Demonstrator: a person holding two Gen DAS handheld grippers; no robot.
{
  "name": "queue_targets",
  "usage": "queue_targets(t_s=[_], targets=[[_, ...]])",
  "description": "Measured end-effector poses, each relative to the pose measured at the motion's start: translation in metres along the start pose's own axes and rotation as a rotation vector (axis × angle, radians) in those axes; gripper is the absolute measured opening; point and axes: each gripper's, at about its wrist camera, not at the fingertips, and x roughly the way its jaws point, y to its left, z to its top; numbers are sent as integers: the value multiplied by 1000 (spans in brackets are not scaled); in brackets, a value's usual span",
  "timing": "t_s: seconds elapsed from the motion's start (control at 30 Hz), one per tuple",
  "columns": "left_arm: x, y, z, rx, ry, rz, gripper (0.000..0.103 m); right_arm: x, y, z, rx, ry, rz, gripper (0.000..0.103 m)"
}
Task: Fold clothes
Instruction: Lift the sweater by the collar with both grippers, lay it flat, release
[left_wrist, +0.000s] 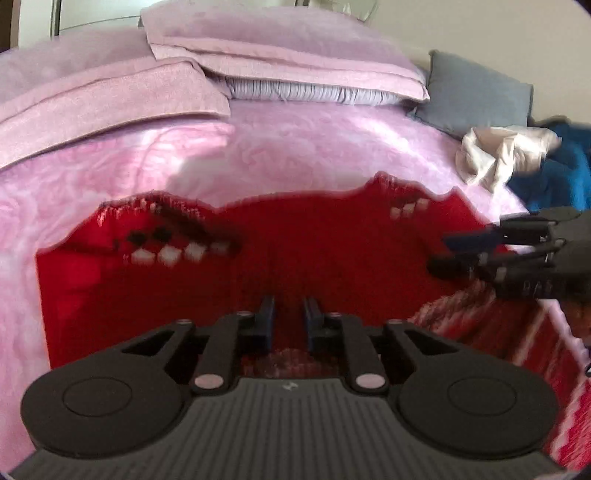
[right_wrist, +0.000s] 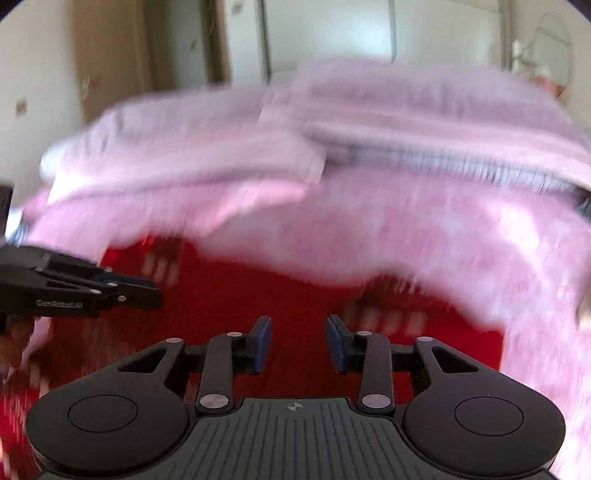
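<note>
A red knit sweater (left_wrist: 295, 251) with white and black diamond patterns lies spread on a pink bed cover (left_wrist: 258, 147). My left gripper (left_wrist: 289, 317) is over the sweater's near part, its blue-padded fingers a small gap apart with nothing between them. My right gripper (left_wrist: 439, 254) shows at the right of the left wrist view, over the sweater's right edge. In the blurred right wrist view the right gripper (right_wrist: 298, 343) is open above the red sweater (right_wrist: 258, 295), and the left gripper (right_wrist: 151, 291) shows at the left.
Pink pillows (left_wrist: 258, 48) and a folded pink blanket (left_wrist: 110, 99) lie at the head of the bed. A grey cushion (left_wrist: 476, 92), a crumpled white garment (left_wrist: 502, 155) and a blue garment (left_wrist: 561, 166) lie at the right. A wardrobe (right_wrist: 332, 33) stands behind the bed.
</note>
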Motion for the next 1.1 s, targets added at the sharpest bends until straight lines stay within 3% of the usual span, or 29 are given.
queue_targets(t_s=[0.13,0.27,0.37,0.5,0.57,0.67,0.83,0.97,1.1], targets=[[-11,-4,0,-7,-25,36,13,-14,7,-28,-9,-93,-48,37],[-40,-26,-15,92,-24,98,13,-47,20,-37,2,-145,-106,37],[-75,-34,-39,78,15,141,13,-65,36,-63,17,-32,-194,37],[-147,-37,-81,-55,66,49,19,-132,64,-109,94,-2,-191,37],[-172,-44,-111,-69,109,45,20,-157,77,-136,121,36,-212,37],[-204,-50,-161,-118,104,99,19,-191,92,-181,174,36,-246,37],[-259,-73,-206,-173,77,209,19,-242,114,-235,288,5,-272,37],[-286,-93,-218,-206,99,276,19,-264,134,-254,321,9,-285,37],[-310,-120,-222,-191,114,314,24,-284,149,-261,376,15,-237,38]])
